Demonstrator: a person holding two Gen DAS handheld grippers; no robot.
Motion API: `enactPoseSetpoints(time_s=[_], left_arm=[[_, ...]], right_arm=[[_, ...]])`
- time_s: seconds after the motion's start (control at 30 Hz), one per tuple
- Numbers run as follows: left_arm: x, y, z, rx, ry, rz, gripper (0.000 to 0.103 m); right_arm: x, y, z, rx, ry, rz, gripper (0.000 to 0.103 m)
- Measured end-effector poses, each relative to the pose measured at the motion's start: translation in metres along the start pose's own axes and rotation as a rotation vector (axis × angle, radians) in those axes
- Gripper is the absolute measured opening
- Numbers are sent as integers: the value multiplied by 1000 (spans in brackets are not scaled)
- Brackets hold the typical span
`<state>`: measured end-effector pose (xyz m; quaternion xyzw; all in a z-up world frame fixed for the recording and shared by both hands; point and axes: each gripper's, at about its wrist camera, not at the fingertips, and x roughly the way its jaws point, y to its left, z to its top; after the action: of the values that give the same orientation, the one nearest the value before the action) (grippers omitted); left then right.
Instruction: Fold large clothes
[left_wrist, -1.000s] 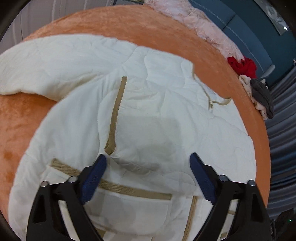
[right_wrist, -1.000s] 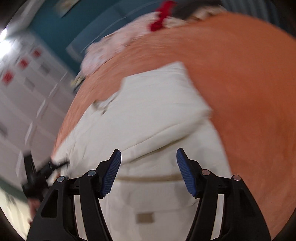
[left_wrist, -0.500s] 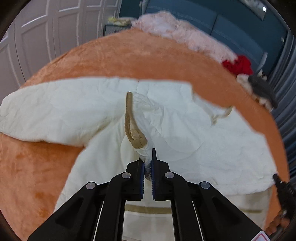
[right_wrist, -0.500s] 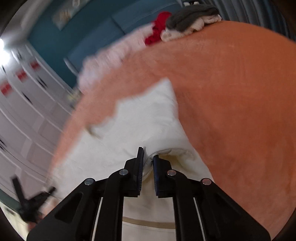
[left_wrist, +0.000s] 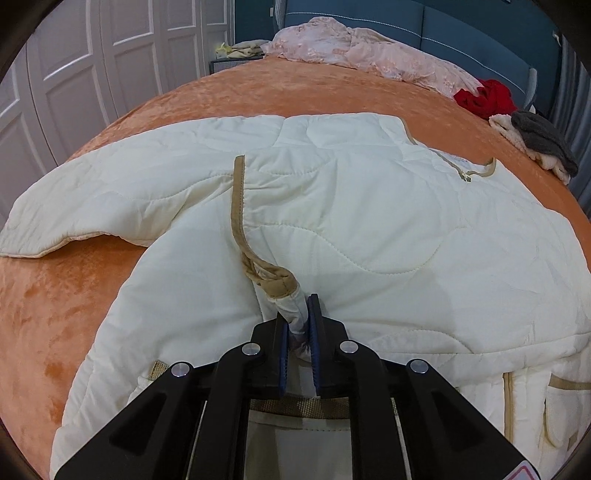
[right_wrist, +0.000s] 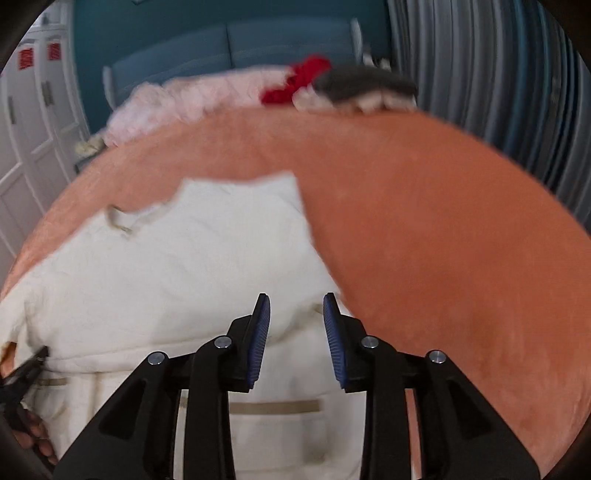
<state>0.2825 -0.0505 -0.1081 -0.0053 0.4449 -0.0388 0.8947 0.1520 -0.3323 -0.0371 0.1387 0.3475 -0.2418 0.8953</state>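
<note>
A wide bed with an orange plush cover (left_wrist: 303, 88) carries everything here. On it lies the large cream quilted jacket with tan trim (left_wrist: 369, 206), spread flat with one sleeve reaching out to the left in the left wrist view and the collar pointing to the far side. Its long axis runs from the near hem away toward the headboard.

The left hand-held gripper (left_wrist: 298, 328) is almost closed and pinches a bunched fold of the jacket front, just below the end of the tan trim strip (left_wrist: 238, 206); the jaws have just opened a very little, but the cloth is still pressed between them. The right hand-held gripper (right_wrist: 296, 334) has just been opening and now stands partly open, above the jacket's right edge, with no cloth between its pads.

So the left hand is the one that holds the jacket. The next fold probably goes across the long axis, carried by the left side.
</note>
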Motion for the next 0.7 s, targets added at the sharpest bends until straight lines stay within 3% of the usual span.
enactPoseSetpoints(time_s=[0.13,0.23,0.37,0.6,0.7], left_arm=[[0,-1,1,-4,-11,-4,12],[0,0,1,-2,-14,-4,12],[1,1,-1,-4,-22,-11,12],[1,4,-3,-14,-42,-31,14],[-2,15,1,-69,-28,-93,16]], right_arm=[[8,76,0,-213,44,146,30],[33,115,-10,-252,112,226,27],[71,126,-33,-218,208,231,28],[86,123,-44,-221,194,237,28],[79,128,-48,-244,182,219,28]])
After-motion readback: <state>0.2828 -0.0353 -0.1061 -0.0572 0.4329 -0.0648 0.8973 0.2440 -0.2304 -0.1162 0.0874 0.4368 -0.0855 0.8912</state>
